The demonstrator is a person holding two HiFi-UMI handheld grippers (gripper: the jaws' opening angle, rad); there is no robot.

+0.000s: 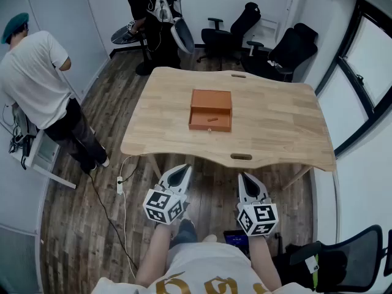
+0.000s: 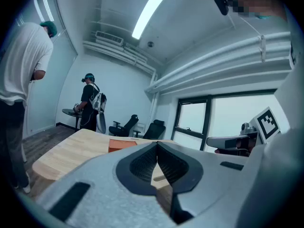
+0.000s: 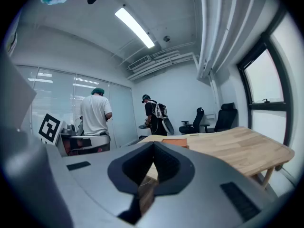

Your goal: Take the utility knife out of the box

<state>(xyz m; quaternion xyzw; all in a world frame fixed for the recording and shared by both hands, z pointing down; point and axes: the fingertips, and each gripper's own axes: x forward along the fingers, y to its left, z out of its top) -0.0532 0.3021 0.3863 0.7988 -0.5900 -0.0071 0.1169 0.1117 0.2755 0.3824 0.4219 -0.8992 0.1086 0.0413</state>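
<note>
An open orange box [image 1: 211, 109] lies in the middle of the light wooden table [image 1: 275, 115]. A small orange utility knife [image 1: 212, 119] rests inside it near the front wall. Both grippers hang below the table's near edge, well short of the box. My left gripper [image 1: 183, 169] is shut with nothing in it, and so is my right gripper [image 1: 244, 178]. The left gripper view shows its jaws closed [image 2: 156, 144], with the box [image 2: 122, 145] beyond. The right gripper view shows closed jaws [image 3: 153, 144] and the box [image 3: 176, 141] far off.
A person in a white shirt [image 1: 37, 84] stands left of the table beside a white desk. Another person in black [image 1: 150, 17] stands at the back. Black office chairs [image 1: 233, 29] line the far wall. A power strip and cable [image 1: 120, 182] lie on the floor.
</note>
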